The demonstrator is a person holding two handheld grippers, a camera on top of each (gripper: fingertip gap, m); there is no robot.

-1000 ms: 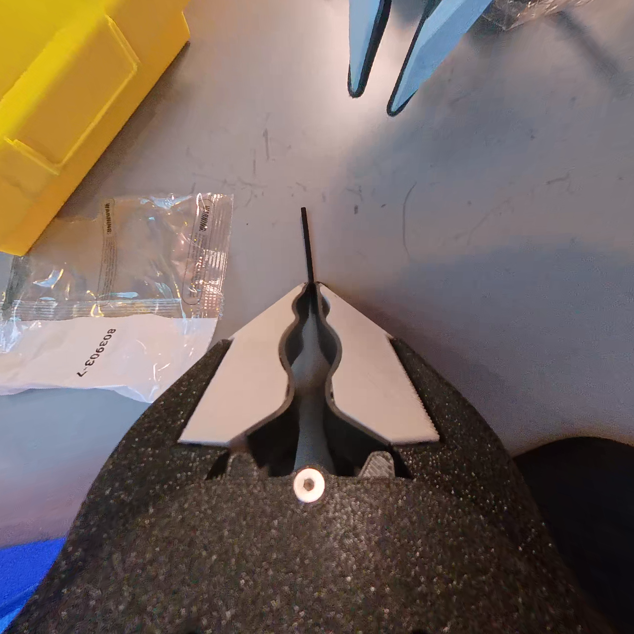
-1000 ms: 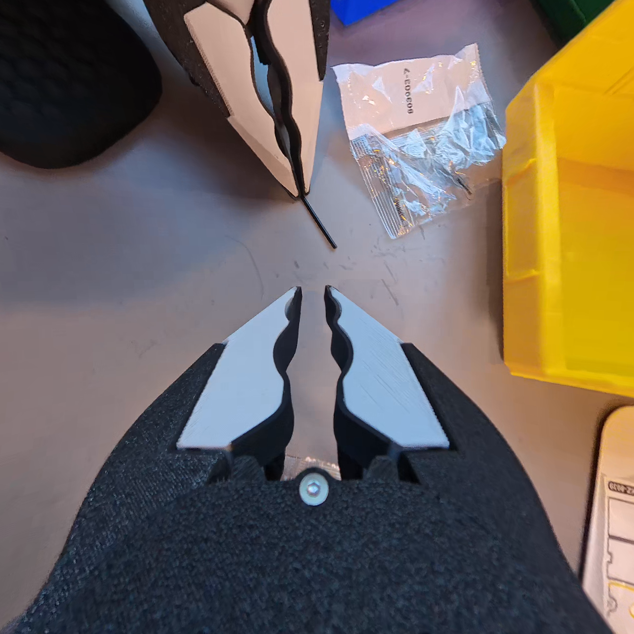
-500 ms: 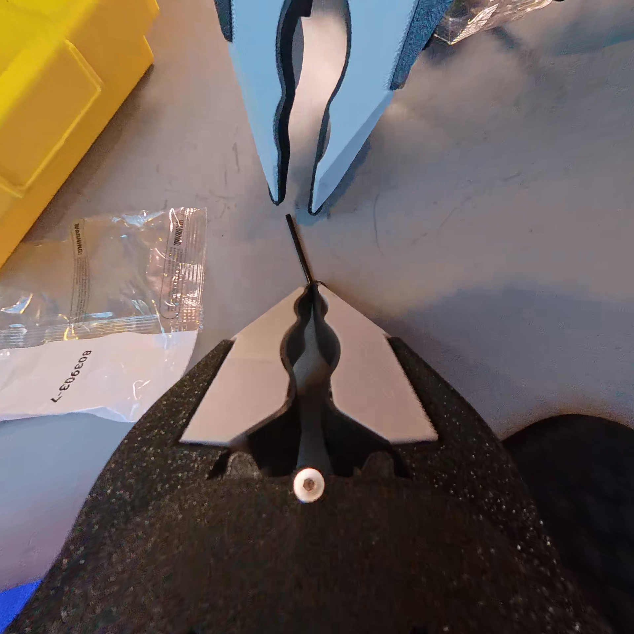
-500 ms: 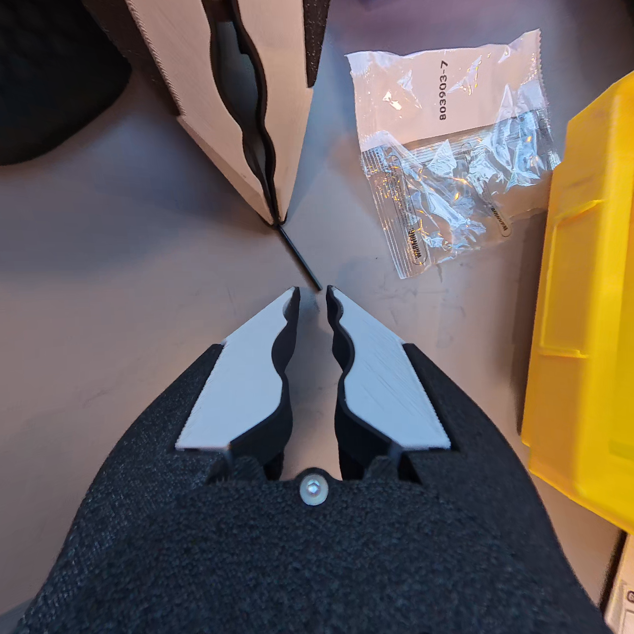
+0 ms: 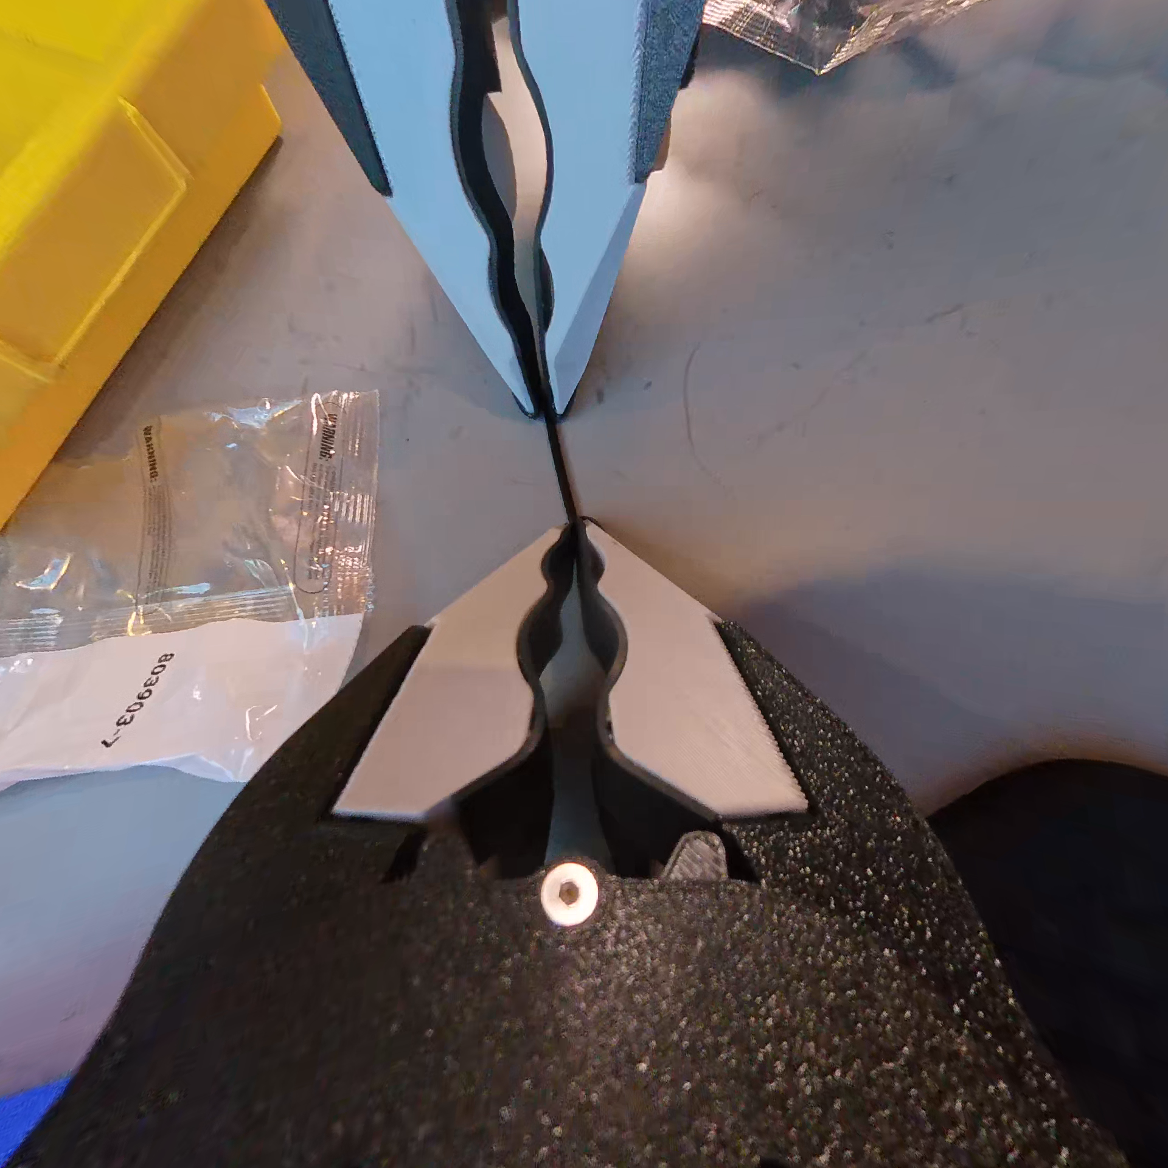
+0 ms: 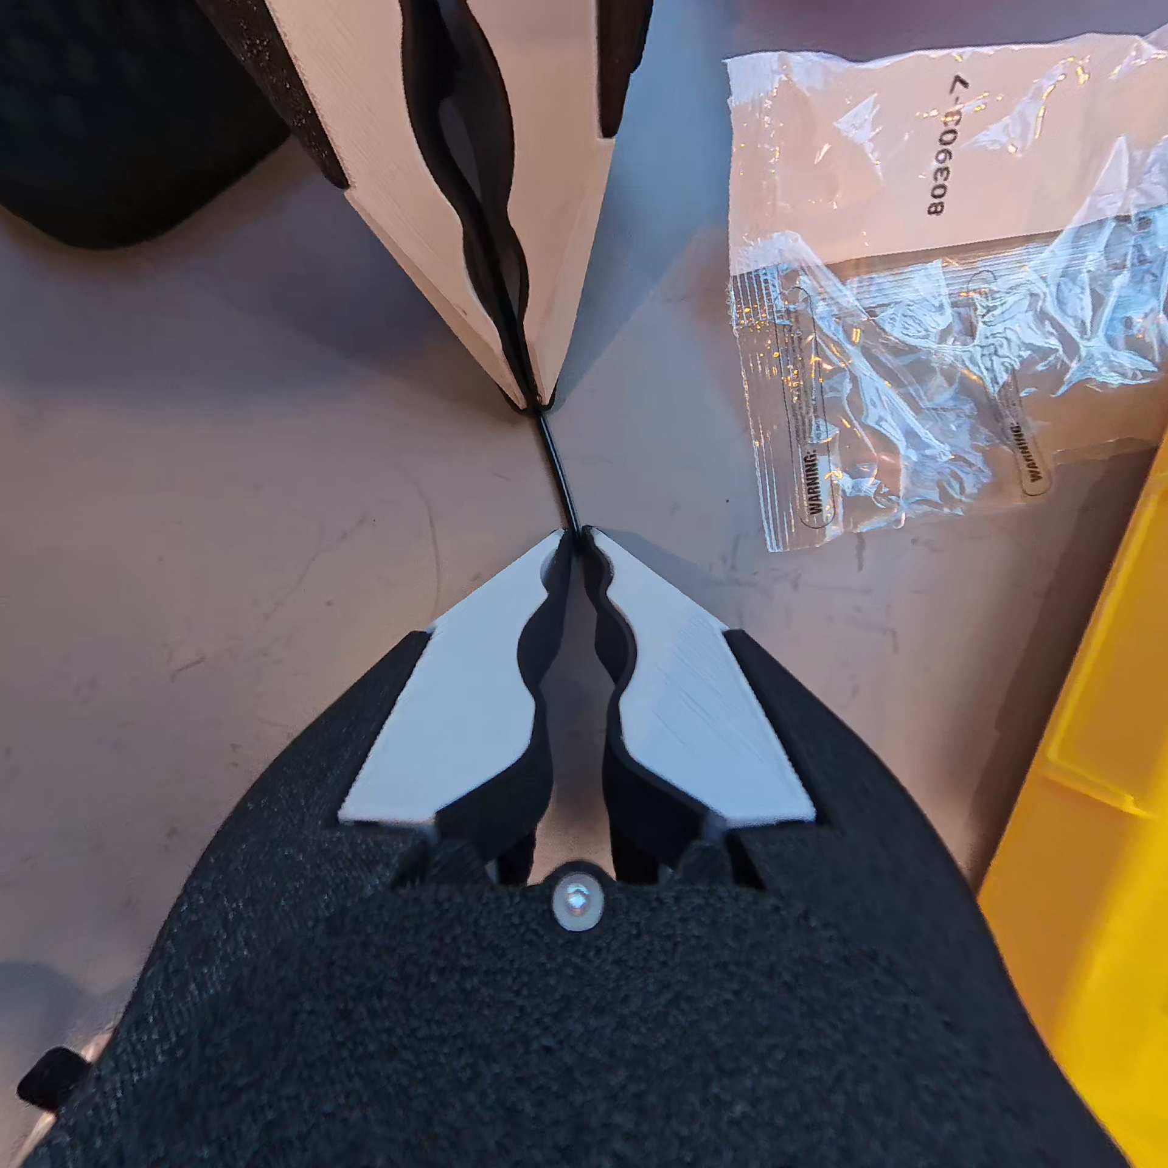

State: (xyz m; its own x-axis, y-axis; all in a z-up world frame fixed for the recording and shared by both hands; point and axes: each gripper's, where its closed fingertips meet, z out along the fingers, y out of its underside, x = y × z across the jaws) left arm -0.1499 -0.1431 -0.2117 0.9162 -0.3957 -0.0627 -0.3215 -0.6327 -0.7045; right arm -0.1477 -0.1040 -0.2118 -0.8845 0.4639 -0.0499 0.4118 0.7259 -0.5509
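2 hand-held grippers meet tip to tip over the grey table (image 5: 885, 379), each pinched onto an opposite end of 1 thin black rod (image 5: 561, 468). The left hand-held gripper (image 5: 576, 526) has its fingers drawn together on the near end; the right hand-held gripper (image 6: 576, 531) is likewise closed down on the far end. The rod spans the short gap between them, above the scuffed surface. Beside them lies a clear plastic bag (image 5: 208, 569) with a white panel carrying printed digits and warning marks. A yellow bin (image 5: 95, 208) sits past the bag, near it. Bare table stretches on the side away from the bag, up to a black object (image 6: 114, 126).
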